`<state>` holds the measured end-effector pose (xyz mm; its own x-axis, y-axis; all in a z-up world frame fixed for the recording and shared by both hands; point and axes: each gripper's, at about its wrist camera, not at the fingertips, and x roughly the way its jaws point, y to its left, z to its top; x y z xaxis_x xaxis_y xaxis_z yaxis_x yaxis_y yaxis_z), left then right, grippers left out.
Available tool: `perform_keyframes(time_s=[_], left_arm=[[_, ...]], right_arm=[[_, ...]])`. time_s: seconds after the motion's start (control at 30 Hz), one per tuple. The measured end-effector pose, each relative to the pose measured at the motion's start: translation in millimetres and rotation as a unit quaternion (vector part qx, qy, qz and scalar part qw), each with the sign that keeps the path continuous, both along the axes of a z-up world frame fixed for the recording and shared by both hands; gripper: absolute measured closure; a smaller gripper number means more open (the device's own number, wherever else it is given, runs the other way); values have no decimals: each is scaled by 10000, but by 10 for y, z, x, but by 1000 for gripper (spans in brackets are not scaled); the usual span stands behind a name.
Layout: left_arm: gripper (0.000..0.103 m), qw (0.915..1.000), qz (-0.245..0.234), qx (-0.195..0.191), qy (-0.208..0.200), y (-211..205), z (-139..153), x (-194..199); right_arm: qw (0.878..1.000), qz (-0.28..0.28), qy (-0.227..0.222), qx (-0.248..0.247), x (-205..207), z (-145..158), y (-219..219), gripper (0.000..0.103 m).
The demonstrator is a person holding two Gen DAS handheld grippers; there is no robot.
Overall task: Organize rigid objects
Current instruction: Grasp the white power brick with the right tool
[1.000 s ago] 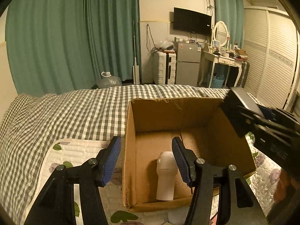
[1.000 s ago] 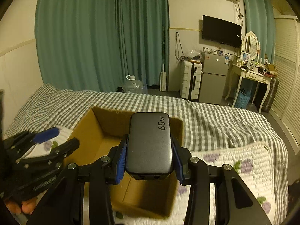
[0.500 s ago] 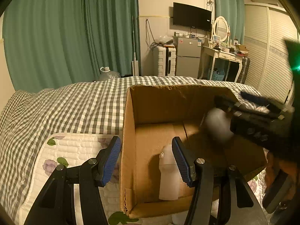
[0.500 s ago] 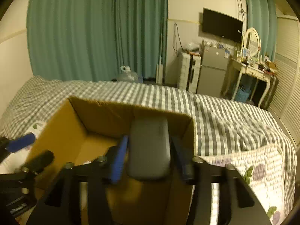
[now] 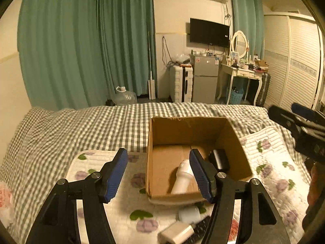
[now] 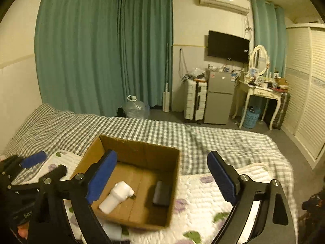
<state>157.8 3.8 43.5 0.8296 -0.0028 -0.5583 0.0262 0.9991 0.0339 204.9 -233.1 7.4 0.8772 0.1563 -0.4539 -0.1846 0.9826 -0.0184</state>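
Right wrist view: we see both claws, right claw (image 6: 162, 174) and left claw (image 5: 158, 170), spread apart, empty; inside the cardboard box (image 6: 142, 152) lie a white bottle (image 6: 115, 198) and black charger (image 6: 161, 193), apart.

My left gripper's near finger (image 5: 200, 174) hides part of the white bottle (image 5: 181, 178) in the cardboard box (image 5: 189, 127). Small pale items (image 5: 176, 232) near the box are cut off at the bottom edge, too blurred for me to identify.

Left gripper (image 5: 157, 171), right gripper (image 6: 161, 175): black frames, blue pads, silver screws.
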Motion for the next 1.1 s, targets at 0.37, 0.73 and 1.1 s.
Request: perform_keyframes(time_s=[0.37, 0.73, 1.1], left_arm=[[35, 9998, 33, -193, 105, 117, -127, -796], [35, 9951, -99, -32, 987, 60, -1324, -1053], [35, 9893, -118, -80, 1449, 75, -1594, -965]], right_arm=[[9998, 105, 1, -163, -1202, 13, -167, 0], [9869, 374, 1490, -485, -1305, -1429, 108, 0], [9643, 692, 2465, -670, -1097, -2073, 289, 0]])
